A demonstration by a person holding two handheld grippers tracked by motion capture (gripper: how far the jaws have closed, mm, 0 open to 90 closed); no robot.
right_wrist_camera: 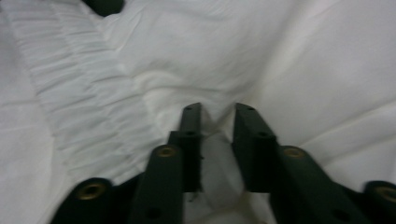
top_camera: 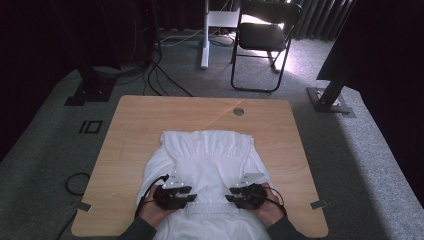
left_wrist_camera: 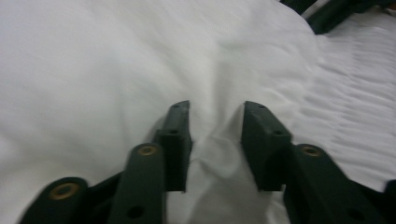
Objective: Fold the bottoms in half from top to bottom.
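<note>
A white garment [top_camera: 210, 160] with a gathered, elastic-ruched middle lies spread on the wooden table [top_camera: 150, 115], its near part reaching the front edge. My left gripper [top_camera: 191, 196] rests on the cloth at the near left and points inward. In the left gripper view its jaws [left_wrist_camera: 215, 107] stand apart, a loose ridge of white fabric [left_wrist_camera: 210, 158] rising between them. My right gripper [top_camera: 230, 197] mirrors it at the near right. Its jaws [right_wrist_camera: 218, 108] are also parted around a small fold of fabric [right_wrist_camera: 217, 163], and the pads do not pinch it.
Bare wood runs along the far side and both flanks of the garment. A round cable port [top_camera: 238, 111] sits near the far edge. Beyond the table stand a black folding chair [top_camera: 262, 35], a white desk leg [top_camera: 205, 35] and floor cables [top_camera: 160, 75].
</note>
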